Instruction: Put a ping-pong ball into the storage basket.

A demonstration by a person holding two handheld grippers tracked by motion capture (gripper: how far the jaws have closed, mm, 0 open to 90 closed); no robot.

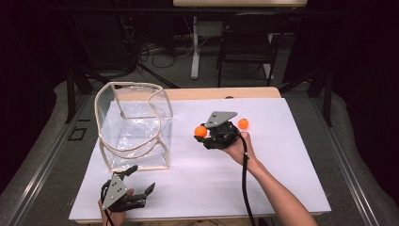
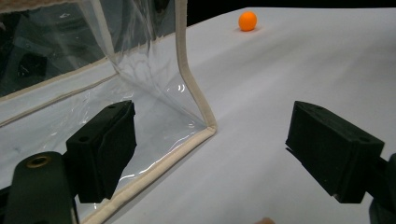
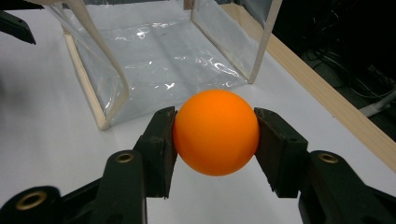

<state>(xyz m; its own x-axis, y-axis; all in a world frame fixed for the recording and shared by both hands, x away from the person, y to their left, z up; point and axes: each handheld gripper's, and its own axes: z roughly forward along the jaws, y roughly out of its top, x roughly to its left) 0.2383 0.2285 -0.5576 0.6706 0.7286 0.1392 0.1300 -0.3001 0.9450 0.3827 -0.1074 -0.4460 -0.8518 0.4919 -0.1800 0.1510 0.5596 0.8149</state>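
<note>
Right gripper (image 3: 215,135) is pinching an orange ball (image 3: 216,132) between both pads, one on each side at the ball's middle. Ball is round, so no long axis or heading to call. It's sitting clear above the white table sheet (image 3: 42,135), near the open side of the clear plastic bag (image 3: 154,51). In the high view the right hand (image 1: 237,148) is reaching in from the lower right, forearm angled up-left, gripper (image 1: 203,134) pointing left toward the bag (image 1: 134,125).

Left gripper (image 2: 210,154) is resting near the table's near edge, jaws spread wide with nothing between them, aimed at the bag's beige-trimmed corner (image 2: 205,126).

Second orange ball (image 1: 243,123) is lying on the sheet just behind the right gripper.
</note>
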